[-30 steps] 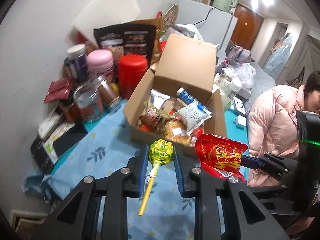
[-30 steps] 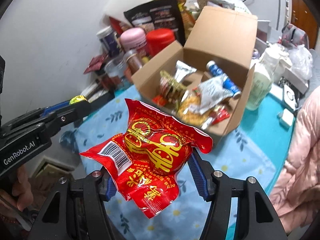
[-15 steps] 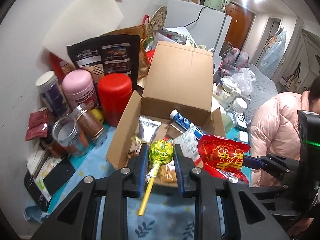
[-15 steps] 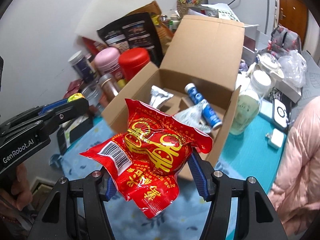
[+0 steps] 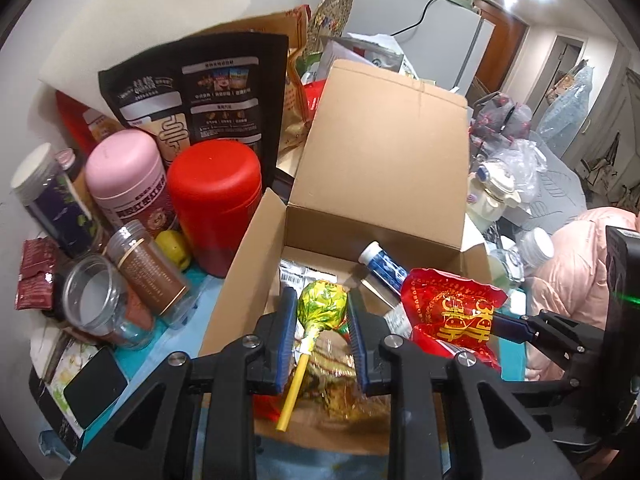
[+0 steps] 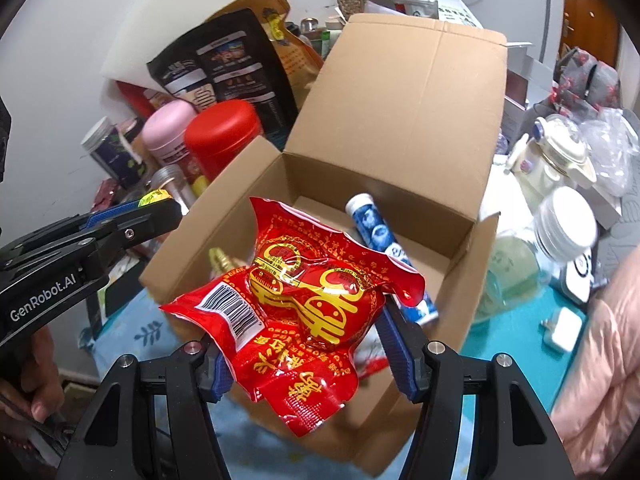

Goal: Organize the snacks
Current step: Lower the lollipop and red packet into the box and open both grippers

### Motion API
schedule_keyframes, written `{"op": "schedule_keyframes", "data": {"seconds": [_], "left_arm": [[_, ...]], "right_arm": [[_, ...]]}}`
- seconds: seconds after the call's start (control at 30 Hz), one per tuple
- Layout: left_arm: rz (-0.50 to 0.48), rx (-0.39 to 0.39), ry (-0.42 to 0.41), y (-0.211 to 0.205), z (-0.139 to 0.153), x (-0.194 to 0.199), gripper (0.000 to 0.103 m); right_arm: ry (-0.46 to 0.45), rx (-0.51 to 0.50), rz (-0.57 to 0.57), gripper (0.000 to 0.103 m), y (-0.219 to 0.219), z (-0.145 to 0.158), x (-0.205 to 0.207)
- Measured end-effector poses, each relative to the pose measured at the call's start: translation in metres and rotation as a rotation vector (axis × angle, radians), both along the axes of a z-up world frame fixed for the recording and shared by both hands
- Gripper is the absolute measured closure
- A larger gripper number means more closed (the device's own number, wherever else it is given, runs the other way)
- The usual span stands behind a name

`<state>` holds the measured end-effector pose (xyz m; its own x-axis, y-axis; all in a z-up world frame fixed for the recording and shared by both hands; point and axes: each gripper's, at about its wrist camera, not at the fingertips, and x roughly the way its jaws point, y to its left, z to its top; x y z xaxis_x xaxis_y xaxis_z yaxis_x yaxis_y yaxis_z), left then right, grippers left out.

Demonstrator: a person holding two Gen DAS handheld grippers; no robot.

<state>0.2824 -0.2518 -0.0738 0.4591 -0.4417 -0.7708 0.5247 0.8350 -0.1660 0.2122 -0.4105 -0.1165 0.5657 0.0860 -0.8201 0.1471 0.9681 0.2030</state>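
My left gripper (image 5: 320,304) is shut on a lollipop (image 5: 322,306) in yellow-green foil; its yellow stick hangs down between the jaws. It hovers over the front part of the open cardboard box (image 5: 376,152). My right gripper (image 6: 304,320) is shut on a puffy red snack packet (image 6: 308,296) with gold print and a barcode. That packet hangs over the box (image 6: 400,120) as well and also shows in the left wrist view, as the red packet (image 5: 452,312). Inside the box lie a blue-and-white tube (image 6: 376,232) and several wrapped snacks, partly hidden by the packet.
Left of the box stand a red canister (image 5: 216,200), a pink canister (image 5: 128,180), jars (image 5: 100,300) and a black pouch (image 5: 200,92). Right of it are pale bottles (image 6: 560,224) and a teapot (image 6: 560,152). A person in a pink jacket (image 5: 580,248) sits at the right.
Both grippers have travelled forward from above the blue tablecloth to above the open box, each still holding its snack. The box and canisters now look nearer and larger.
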Motion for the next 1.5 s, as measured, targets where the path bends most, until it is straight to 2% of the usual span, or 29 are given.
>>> {"op": "schedule_keyframes", "data": {"seconds": [0.37, 0.53, 0.8, 0.97, 1.03, 1.17, 1.2, 1.27, 1.33, 1.4, 1.5], "left_arm": [[0.003, 0.054, 0.045, -0.028, -0.039, 0.030, 0.078], [0.009, 0.104, 0.073, -0.037, -0.059, 0.040, 0.078], [0.044, 0.160, 0.108, -0.041, -0.084, 0.049, 0.078], [0.056, 0.213, 0.139, -0.043, -0.097, 0.051, 0.078], [0.070, 0.237, 0.145, -0.043, -0.101, 0.052, 0.078], [0.086, 0.274, 0.145, -0.043, -0.102, 0.051, 0.078], [0.089, 0.280, 0.150, -0.043, -0.102, 0.051, 0.076], [0.102, 0.277, 0.153, -0.042, -0.099, 0.051, 0.065], [0.106, 0.251, 0.155, -0.039, -0.094, 0.048, 0.050], [0.110, 0.241, 0.153, -0.036, -0.086, 0.043, 0.045], [0.133, 0.252, 0.115, -0.032, -0.072, 0.034, 0.045]], "right_arm": [[0.032, -0.006, -0.009, 0.040, -0.016, -0.032, 0.027], [0.069, -0.015, -0.028, 0.040, -0.015, -0.048, 0.033], [0.099, -0.121, -0.029, 0.039, -0.007, -0.045, 0.043], [0.114, -0.150, -0.021, 0.035, -0.005, -0.048, 0.048], [0.139, -0.160, -0.015, 0.029, -0.004, -0.051, 0.050], [0.156, -0.156, -0.006, 0.029, -0.005, -0.052, 0.051], [0.158, -0.158, -0.003, 0.029, -0.005, -0.051, 0.051], [0.159, -0.159, 0.000, 0.029, -0.005, -0.048, 0.047], [0.149, -0.160, 0.005, 0.029, -0.005, -0.044, 0.045], [0.135, -0.161, 0.013, 0.029, -0.004, -0.037, 0.042], [0.113, -0.172, 0.027, 0.029, 0.000, -0.025, 0.037]]}}
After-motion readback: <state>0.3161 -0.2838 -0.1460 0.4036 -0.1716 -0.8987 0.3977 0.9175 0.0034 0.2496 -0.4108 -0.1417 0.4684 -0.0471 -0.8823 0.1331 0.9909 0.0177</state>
